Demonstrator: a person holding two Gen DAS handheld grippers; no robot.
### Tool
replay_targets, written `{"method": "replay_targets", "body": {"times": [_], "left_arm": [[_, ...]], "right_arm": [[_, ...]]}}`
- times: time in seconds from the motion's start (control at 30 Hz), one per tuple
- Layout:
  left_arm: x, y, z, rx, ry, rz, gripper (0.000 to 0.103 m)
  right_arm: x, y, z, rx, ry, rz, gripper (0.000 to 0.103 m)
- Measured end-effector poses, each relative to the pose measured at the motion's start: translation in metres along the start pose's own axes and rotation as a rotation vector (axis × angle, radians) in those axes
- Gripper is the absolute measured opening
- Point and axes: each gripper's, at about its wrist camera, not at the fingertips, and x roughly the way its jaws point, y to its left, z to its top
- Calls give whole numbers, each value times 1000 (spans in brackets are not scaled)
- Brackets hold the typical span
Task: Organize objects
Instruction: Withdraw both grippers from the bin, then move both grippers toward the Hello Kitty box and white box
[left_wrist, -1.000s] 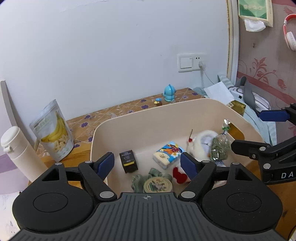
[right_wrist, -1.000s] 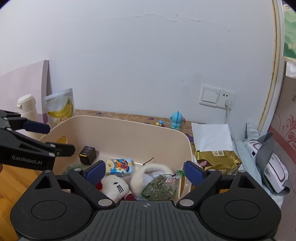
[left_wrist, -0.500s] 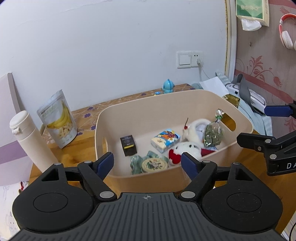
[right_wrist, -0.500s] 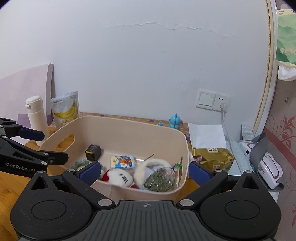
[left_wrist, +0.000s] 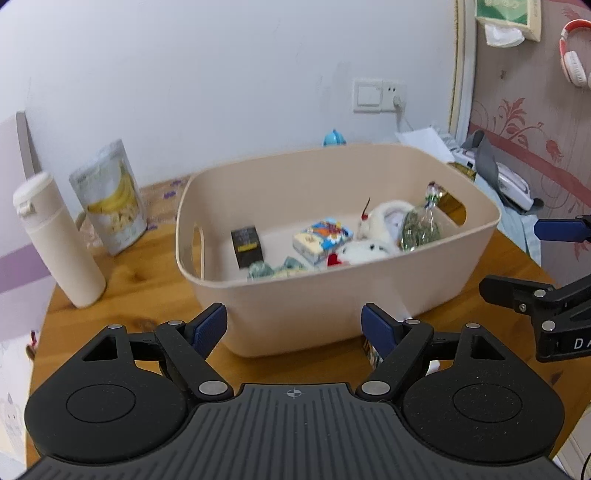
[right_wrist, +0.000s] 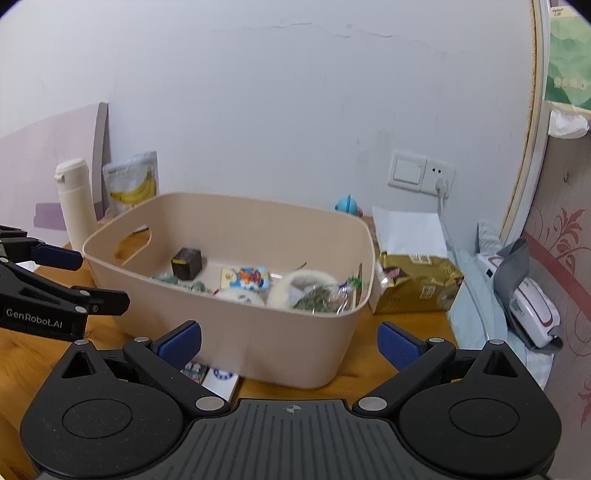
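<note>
Beige bin (left_wrist: 314, 314) on wooden table (left_wrist: 140, 295), left view: holds black box (left_wrist: 246, 245), colourful carton (left_wrist: 322, 239), white plush (left_wrist: 364, 253), herb bag (left_wrist: 419, 229). Just beyond left gripper (left_wrist: 294, 326), spread wide, empty.

Right view: same bin (right_wrist: 258, 343), just ahead of right gripper (right_wrist: 289, 341), fully spread, empty; cards (right_wrist: 210, 374) under its left finger.

Left gripper (left_wrist: 294, 326): matte black, ribbed centre plate with crosshair mark, round housings either side, silver screws, blue pads (left_wrist: 209, 328). Right gripper (right_wrist: 289, 343): same build, blue pads (right_wrist: 397, 346). White "GenRobot.AI" lettering on left gripper's side.
</note>
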Motion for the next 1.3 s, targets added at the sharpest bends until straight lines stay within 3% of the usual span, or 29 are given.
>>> {"method": "replay_targets", "body": {"times": [0.63,1.3], "left_arm": [[31,4,-37,-49,93,14,81],[46,14,-39,-108,110,-13,81]], "right_arm": [[44,16,-42,-7,142,32,103],[81,36,-50,-19,235,80,103]]}}
